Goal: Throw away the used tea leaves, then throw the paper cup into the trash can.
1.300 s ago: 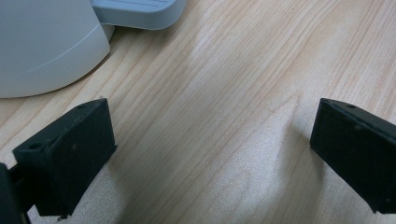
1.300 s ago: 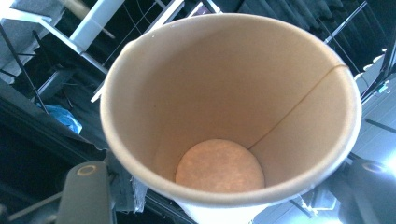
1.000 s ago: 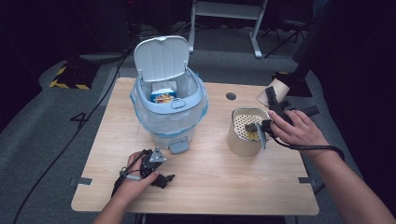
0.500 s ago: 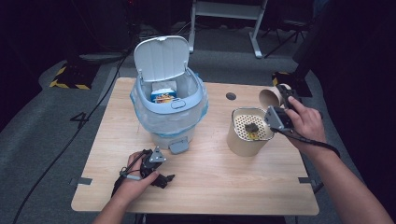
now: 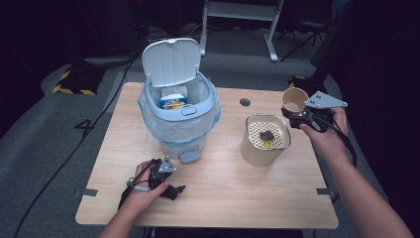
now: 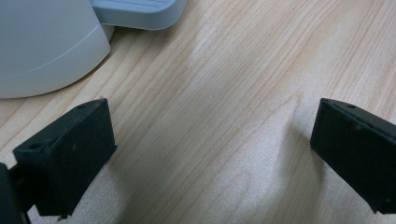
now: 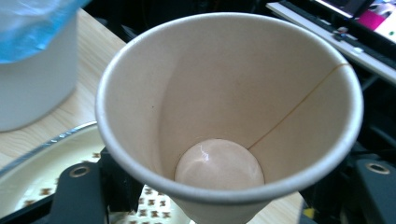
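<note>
The cup [image 5: 294, 99], clamped in the right gripper [image 5: 300, 118], has swung up from tipping over the strainer [image 5: 266, 141] to just beyond it, apparently emptied, while the left gripper [image 5: 166, 184] stays open and empty on the table [image 5: 233, 198].
</note>
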Available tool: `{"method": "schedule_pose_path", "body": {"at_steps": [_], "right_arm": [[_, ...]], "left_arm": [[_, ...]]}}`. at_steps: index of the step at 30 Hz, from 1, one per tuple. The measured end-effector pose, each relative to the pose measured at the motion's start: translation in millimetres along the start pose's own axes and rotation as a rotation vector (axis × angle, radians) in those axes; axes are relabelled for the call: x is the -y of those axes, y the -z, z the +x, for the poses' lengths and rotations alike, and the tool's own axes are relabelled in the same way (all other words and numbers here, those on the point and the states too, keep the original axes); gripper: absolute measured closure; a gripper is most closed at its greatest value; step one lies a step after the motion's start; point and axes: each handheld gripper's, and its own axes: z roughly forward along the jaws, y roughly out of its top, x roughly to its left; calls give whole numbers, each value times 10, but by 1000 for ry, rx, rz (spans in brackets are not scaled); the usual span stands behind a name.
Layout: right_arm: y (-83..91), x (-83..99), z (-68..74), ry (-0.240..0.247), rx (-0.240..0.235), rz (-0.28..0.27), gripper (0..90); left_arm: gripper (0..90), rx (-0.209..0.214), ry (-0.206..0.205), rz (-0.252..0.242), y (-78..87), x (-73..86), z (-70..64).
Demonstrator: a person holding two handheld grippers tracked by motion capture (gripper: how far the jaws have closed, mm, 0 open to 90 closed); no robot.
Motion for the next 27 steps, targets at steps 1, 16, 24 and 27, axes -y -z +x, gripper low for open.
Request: {"method": "schedule_pose_path", "body": {"at_steps": [1,16,24,27], "right_arm": [[2,7,7,-5,-16,-6,296],[47,-3,187,-177,-245,-86,296],[30,-187,253,-127,-272,-103,294],[4,-317,284,-113,-298,-111,294]], "left_arm": [[1,0,0,0,0,0,0],[1,0,0,0,0,0,0],[1,0,0,0,0,0,0],[1,0,0,0,0,0,0]]}}
